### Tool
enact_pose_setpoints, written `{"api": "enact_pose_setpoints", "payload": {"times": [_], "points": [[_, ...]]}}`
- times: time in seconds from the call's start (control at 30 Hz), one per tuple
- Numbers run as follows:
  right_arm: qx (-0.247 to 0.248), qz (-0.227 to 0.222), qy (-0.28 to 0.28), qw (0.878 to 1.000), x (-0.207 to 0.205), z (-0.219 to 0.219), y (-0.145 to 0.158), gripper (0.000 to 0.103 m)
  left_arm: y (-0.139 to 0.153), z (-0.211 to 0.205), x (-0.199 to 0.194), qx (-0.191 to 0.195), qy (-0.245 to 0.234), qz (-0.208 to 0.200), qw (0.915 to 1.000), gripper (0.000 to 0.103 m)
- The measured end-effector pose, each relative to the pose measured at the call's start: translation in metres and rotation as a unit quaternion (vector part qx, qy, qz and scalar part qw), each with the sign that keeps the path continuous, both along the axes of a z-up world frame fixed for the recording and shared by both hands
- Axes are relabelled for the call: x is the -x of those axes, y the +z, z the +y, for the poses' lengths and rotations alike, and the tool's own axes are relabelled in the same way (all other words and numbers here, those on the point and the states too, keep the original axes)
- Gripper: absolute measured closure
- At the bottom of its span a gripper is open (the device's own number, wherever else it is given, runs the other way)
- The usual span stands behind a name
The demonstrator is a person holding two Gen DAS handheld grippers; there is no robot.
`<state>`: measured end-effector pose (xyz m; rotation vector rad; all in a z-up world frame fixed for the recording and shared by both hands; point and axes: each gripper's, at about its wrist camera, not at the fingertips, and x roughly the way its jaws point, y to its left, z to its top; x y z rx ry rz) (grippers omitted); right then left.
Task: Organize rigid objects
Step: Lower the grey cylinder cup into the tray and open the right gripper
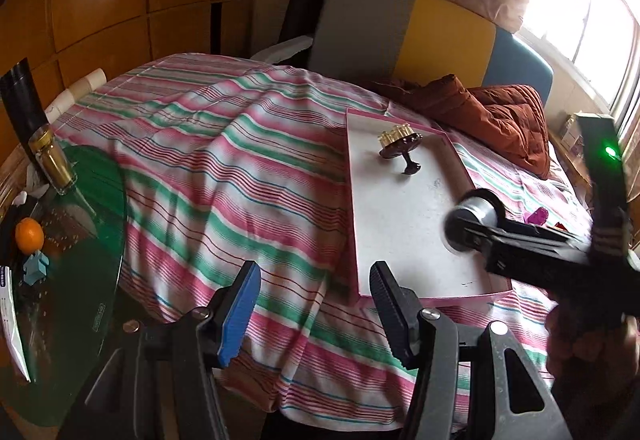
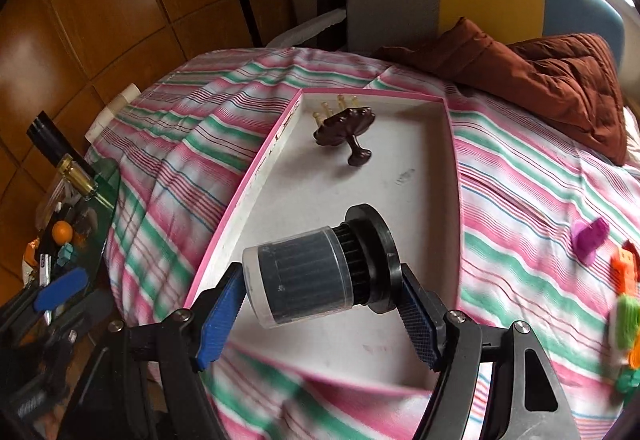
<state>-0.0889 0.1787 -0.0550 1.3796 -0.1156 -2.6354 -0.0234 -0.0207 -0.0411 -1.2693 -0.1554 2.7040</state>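
A capped cylinder point(image 2: 320, 272) is gripped by the right gripper point(image 2: 320, 304) above the tray point(image 2: 400, 344) — the brown hair clip point(image 2: 344, 128) is seen at twelve o'clock; the left gripper point(image 1: 316, 304) is held open, empty.

A clear, smooth plastic cylinder with a matt black ribbed cap point(image 2: 320, 272) lies over a matt white pink-rimmed tray point(image 2: 360, 344). Striped woven cloth bedcover point(image 2: 520, 184) looks soft; the brown plastic hair clip point(image 2: 346, 128) glossy.
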Motion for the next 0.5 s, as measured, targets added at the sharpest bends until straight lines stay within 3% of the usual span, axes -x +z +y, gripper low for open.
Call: {"api": "enact_pose_setpoints", "payload": {"times": [0.5], "points": [[-0.045,-0.034,-0.025,0.998,0.078,-0.024,-0.031,0.029,-0.008,-0.018,0.005,-0.004,0.019,-0.011,0.9998,0.046]]}}
